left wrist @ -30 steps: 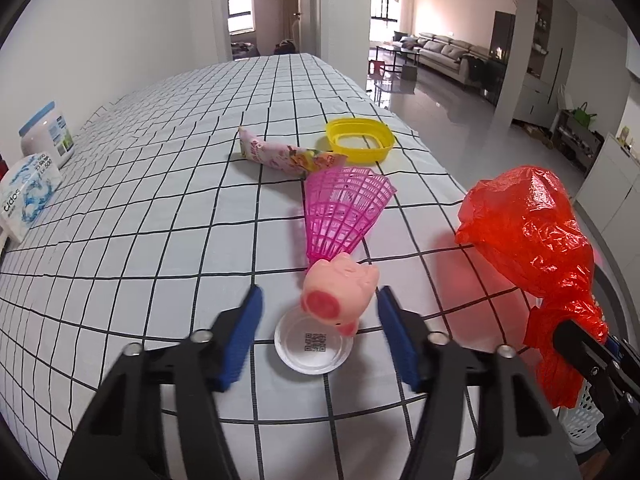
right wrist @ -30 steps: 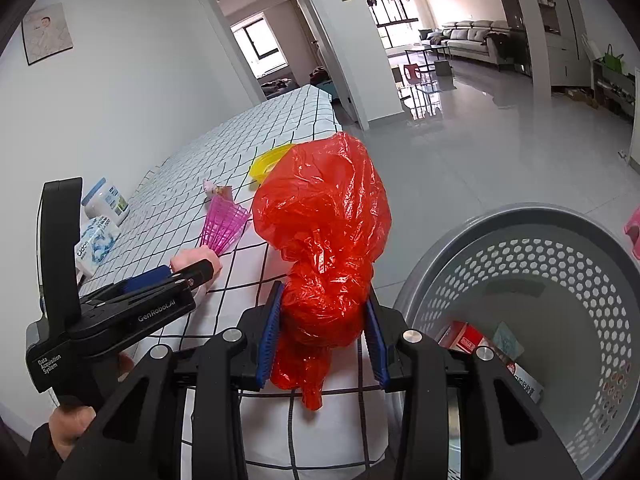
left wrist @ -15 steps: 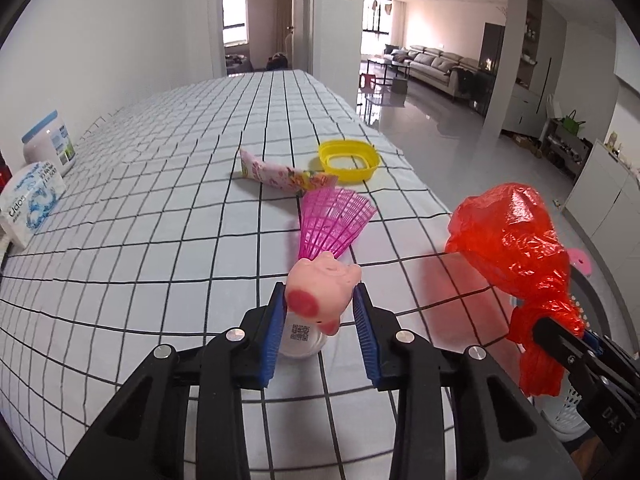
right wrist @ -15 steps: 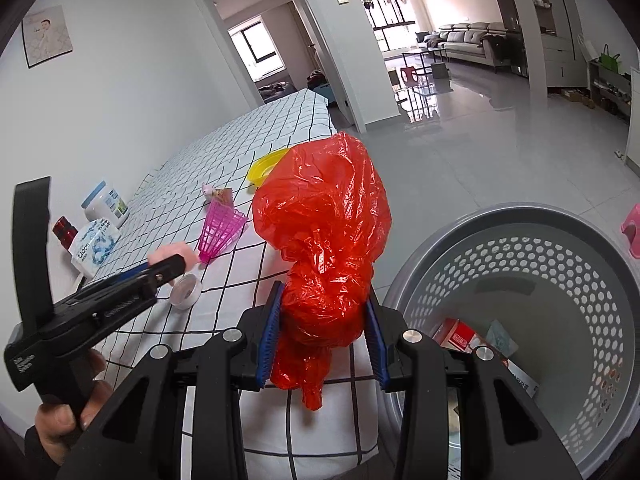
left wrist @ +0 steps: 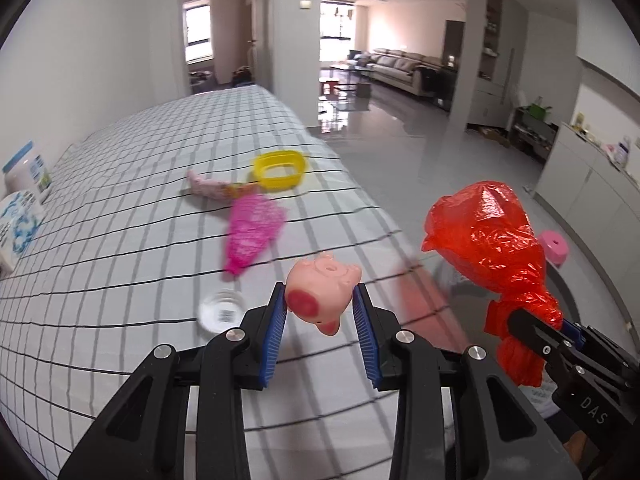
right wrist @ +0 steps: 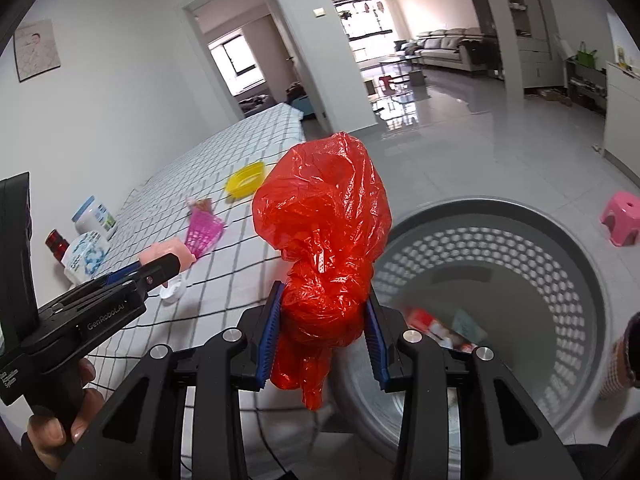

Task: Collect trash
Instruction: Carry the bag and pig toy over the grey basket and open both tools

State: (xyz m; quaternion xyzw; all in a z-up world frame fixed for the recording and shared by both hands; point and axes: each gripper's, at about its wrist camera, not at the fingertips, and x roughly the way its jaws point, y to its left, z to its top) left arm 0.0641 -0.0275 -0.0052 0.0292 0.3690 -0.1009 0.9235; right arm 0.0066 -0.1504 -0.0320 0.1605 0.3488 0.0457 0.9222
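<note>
The left hand-held gripper (left wrist: 320,312) clamps the pig toy (left wrist: 320,292) clear of the tabletop (left wrist: 120,240). The right hand-held gripper (right wrist: 323,322) grips the red bag (right wrist: 324,240) beside the bin (right wrist: 520,264), positioned for disposal.

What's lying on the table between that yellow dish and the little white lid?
In the left wrist view, a pink mesh basket lies on its side between the yellow dish and the white lid, with a snack wrapper beside the dish.

White walls (right wrist: 120,80) and glossy grey floor (right wrist: 500,132); a framed picture (right wrist: 37,50) hangs left. Far off, a sofa (left wrist: 400,66) sits by bright windows (left wrist: 334,26).
</note>
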